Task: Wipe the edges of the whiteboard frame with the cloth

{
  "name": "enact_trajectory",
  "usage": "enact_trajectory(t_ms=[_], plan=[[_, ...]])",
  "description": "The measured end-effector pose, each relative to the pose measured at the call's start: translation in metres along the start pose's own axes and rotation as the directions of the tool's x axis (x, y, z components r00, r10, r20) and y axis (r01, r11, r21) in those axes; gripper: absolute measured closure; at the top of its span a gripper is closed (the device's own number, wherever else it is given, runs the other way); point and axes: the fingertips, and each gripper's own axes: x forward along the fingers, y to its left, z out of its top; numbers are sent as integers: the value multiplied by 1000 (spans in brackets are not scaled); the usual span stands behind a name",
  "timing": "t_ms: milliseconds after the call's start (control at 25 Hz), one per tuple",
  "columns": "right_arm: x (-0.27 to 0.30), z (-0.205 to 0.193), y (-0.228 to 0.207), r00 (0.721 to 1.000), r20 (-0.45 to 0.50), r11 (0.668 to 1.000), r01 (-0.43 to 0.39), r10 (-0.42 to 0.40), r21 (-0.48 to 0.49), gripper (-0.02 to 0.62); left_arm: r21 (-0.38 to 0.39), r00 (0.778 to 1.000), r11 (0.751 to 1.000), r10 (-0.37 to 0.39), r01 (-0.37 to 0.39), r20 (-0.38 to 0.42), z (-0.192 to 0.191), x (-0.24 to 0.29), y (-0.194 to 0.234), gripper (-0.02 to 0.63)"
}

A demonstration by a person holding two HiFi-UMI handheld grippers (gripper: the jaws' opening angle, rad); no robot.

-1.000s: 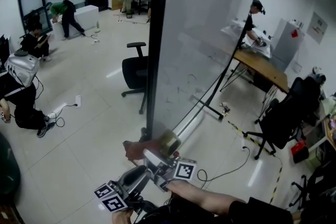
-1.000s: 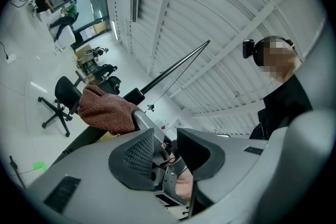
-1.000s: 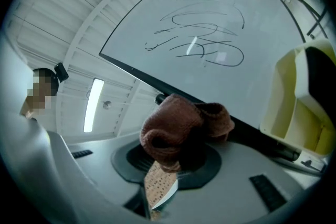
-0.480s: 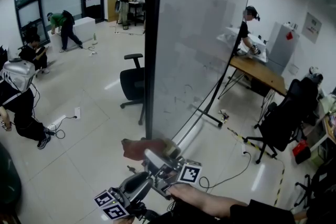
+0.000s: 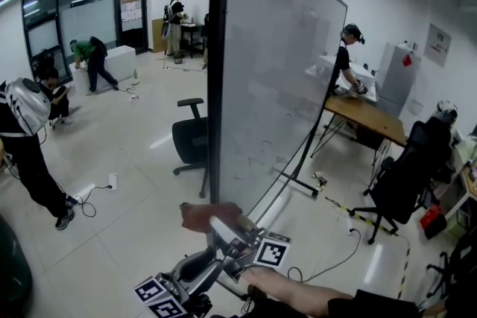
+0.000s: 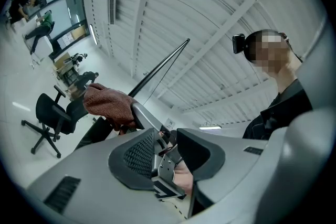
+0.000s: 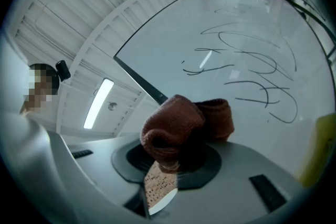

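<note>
Grey and spread, your left claw [image 6: 167, 148] grips nothing; your right claw [image 7: 173, 165] pinches the rust-brown cloth [image 7: 178, 126] by the foot of the black whiteboard frame [image 5: 216, 86]. Wiping looks barely begun, with the tall edge above left to do

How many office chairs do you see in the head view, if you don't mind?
2. One chair stands left of the whiteboard, one right of it by the desk; more may be hidden.
</note>
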Motion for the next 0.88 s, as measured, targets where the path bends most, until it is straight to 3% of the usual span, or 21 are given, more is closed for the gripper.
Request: enact_trajectory(t_ms=[160,480,880], plan=[[12,14,20,999,-18,995,-40,39,-93,494,44,1000,999,-12,13,-19,13,10,-8,474],[23,34,41,997,-15,986,-72,71,-147,494,100,1000,995,-25,25,-3,38,18,-19,474],[32,46,56,996,-23,980,-92,90,-176,494,105,998,993,-52,48,30,54,19,-31,453]])
